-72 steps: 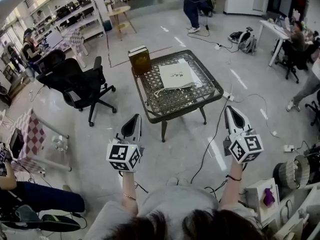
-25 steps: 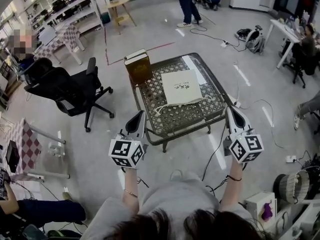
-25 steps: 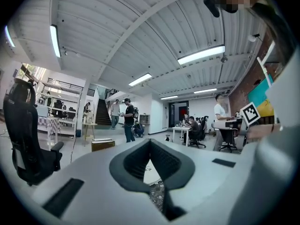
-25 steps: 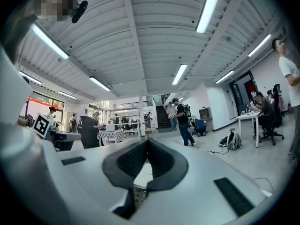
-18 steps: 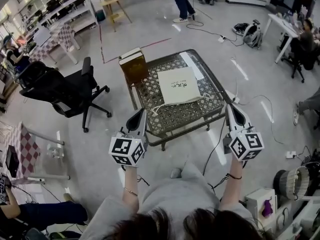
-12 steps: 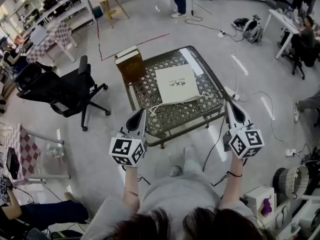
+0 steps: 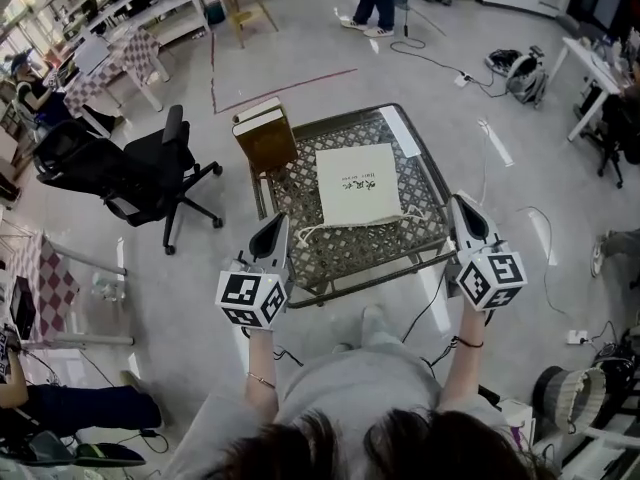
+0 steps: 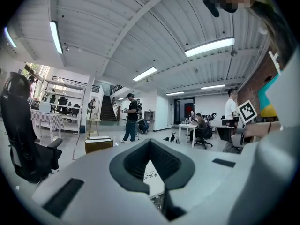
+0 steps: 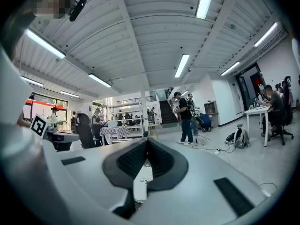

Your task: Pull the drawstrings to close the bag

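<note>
well, the cream drawstring bag (image 7: 358,183) lies flat in the middle of the lattice-top table (image 7: 296,183). its gathered end faces the person, and the white drawstrings (image 7: 312,230) trail out in loose loops at both near corners. both tongs are pressed fully together with nothing in them. the left gripper (image 7: 272,226) hangs by the table's near left edge and the right gripper (image 7: 460,210) by its near right corner, each apart from the cords.

the bag looks thin, light and limp, probably nearly empty, so i'd expect it to slide across the lattice rather than resist a tug. the cords are soft and slim and lie flat on the openwork, which makes them fiddly to pinch. the loop ends look like the best hold, one per side, pulled outward against each other so the bag stays put. the jaws need to open first.
</note>
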Action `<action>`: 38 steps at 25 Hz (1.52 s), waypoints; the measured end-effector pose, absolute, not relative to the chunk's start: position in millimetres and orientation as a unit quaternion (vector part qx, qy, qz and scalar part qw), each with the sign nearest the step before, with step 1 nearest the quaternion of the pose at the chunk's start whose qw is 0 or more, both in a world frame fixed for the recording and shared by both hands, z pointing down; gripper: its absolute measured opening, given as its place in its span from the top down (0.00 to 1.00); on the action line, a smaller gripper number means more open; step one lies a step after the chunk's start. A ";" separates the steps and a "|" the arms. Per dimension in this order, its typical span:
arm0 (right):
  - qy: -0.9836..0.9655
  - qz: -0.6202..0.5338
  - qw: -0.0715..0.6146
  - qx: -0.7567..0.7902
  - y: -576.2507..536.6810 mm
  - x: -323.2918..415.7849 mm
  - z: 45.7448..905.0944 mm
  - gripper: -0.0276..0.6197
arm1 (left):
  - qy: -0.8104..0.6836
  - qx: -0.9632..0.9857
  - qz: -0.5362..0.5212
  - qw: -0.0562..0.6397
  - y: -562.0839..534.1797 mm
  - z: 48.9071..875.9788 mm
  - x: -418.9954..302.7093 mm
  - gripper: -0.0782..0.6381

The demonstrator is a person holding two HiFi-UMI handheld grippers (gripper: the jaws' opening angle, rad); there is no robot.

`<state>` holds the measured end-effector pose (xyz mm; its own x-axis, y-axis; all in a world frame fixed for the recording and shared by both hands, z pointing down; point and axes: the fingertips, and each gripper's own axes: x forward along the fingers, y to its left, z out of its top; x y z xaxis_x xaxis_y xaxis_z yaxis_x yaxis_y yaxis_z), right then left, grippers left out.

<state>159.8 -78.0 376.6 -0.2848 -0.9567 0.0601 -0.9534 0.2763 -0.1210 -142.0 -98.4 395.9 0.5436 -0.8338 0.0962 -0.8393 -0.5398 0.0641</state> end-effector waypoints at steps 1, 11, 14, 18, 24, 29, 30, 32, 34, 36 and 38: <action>0.802 -0.066 0.012 -0.593 -85.3 160.7 375.6 0.92 | -0.482 0.875 0.026 0.050 -102.8 395.2 -141.5 0.86; 0.843 -0.068 -0.010 -0.534 -147.7 160.7 379.7 0.92 | -0.523 0.850 0.046 0.047 -133.2 398.3 -133.8 0.86; 0.852 -0.070 -0.024 -0.519 -163.4 157.9 388.0 0.92 | -0.537 0.841 0.051 0.047 -139.4 402.6 -136.2 0.86; 0.858 -0.078 -0.035 -0.507 -180.2 154.1 397.4 0.92 | -0.559 0.826 0.056 0.045 -145.6 405.9 -142.5 0.86; 0.855 -0.092 -0.053 -0.507 -197.4 141.9 413.2 0.92 | -0.558 0.824 0.065 0.069 -154.5 421.8 -154.2 0.86; 0.847 -0.085 -0.085 -0.518 -206.3 141.8 427.1 0.92 | -0.551 0.826 0.090 0.082 -165.2 440.3 -160.5 0.86; 0.844 -0.080 -0.094 -0.521 -208.3 142.9 430.3 0.92 | -0.548 0.827 0.097 0.084 -167.6 444.7 -160.7 0.86; 0.843 -0.078 -0.110 -0.522 -211.7 144.0 439.3 0.92 | -0.542 0.828 0.110 0.091 -172.2 455.0 -160.3 0.86; 0.843 -0.082 -0.122 -0.517 -213.1 144.4 449.7 0.92 | -0.533 0.831 0.122 0.102 -175.7 466.3 -158.5 0.86; 0.846 -0.089 -0.133 -0.509 -215.1 144.8 460.2 0.92 | -0.526 0.833 0.134 0.111 -179.2 477.2 -156.3 0.86; 0.849 -0.093 -0.145 -0.500 -217.6 145.5 472.0 0.92 | -0.517 0.835 0.149 0.117 -182.4 488.4 -153.4 0.86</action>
<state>145.5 -217.6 472.0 -0.4575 -0.8218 0.3397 -0.8760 0.4821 -0.0133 -153.4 -182.4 488.4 0.4205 -0.8287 0.3695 -0.8984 -0.4371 0.0421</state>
